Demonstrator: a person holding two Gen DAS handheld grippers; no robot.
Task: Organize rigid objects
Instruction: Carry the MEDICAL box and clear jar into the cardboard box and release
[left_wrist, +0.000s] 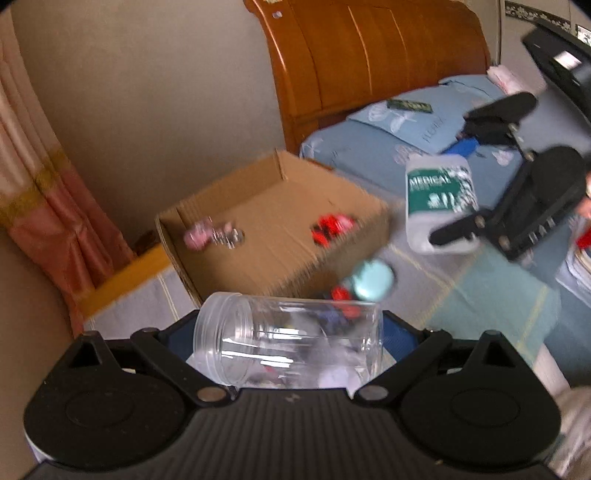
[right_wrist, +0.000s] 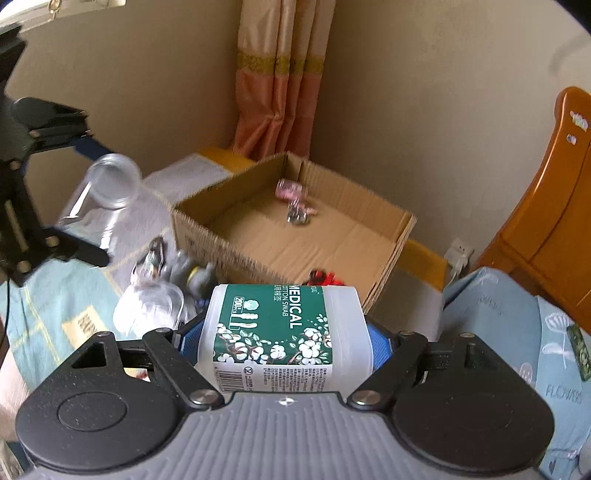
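Note:
My left gripper (left_wrist: 290, 332) is shut on a clear plastic jar (left_wrist: 288, 347), held sideways with its open mouth to the left. My right gripper (right_wrist: 284, 332) is shut on a white tub of medical cotton swabs (right_wrist: 280, 325) with a green label. Each wrist view also shows the other hand's load: the swab tub (left_wrist: 436, 192) in the right gripper (left_wrist: 469, 173), and the jar (right_wrist: 103, 192) in the left gripper (right_wrist: 70, 181). Both are held above the bed, near an open cardboard box (left_wrist: 240, 273) (right_wrist: 207, 240).
Inside the box lie a pink item with keys (right_wrist: 293, 201) and a red item (left_wrist: 330, 225). On the bedspread in front of it sit a teal round object (left_wrist: 373, 278) and a pile of small things (right_wrist: 162, 280). A wooden headboard (left_wrist: 369, 55), a pillow (left_wrist: 413, 114) and a curtain (right_wrist: 280, 74) surround the spot.

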